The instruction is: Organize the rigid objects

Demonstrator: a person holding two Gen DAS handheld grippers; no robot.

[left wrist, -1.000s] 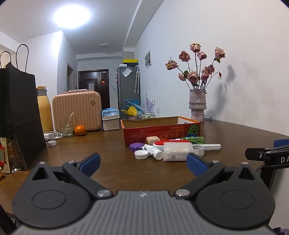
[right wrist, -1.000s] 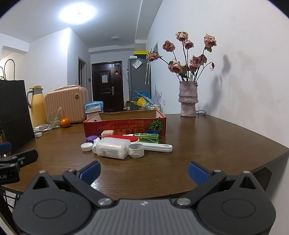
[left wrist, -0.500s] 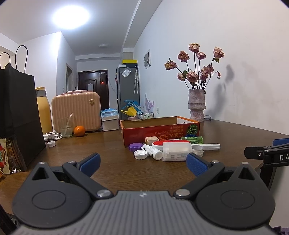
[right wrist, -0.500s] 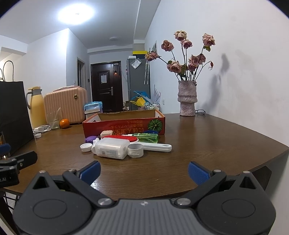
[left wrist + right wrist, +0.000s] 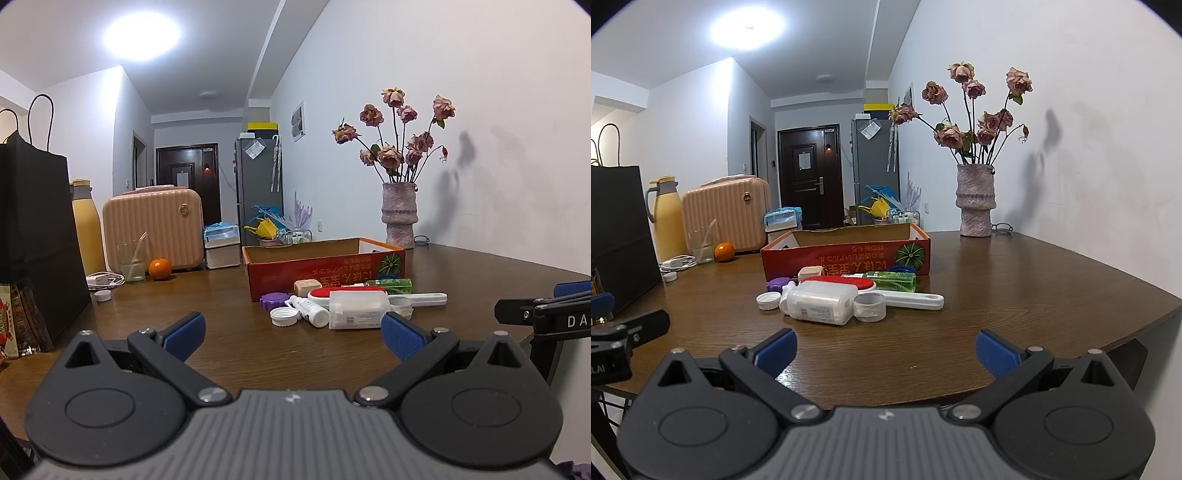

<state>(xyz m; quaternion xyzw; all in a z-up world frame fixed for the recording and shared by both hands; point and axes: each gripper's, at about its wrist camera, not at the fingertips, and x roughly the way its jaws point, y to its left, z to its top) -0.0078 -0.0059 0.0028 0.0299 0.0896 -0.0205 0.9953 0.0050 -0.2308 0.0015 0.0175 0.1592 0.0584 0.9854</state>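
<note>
Clutter apparently beyond right claw, untouched

Right-wrist view: the left gripper sits slightly lower at the left edge. The red box appears marginally nearer.

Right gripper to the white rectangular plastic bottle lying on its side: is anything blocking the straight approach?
Nothing visible does. From the open right gripper only bare brown wooden table lies before the white rectangular plastic bottle. A small white ring-shaped tape roll touches its right end, beside the path.
</note>
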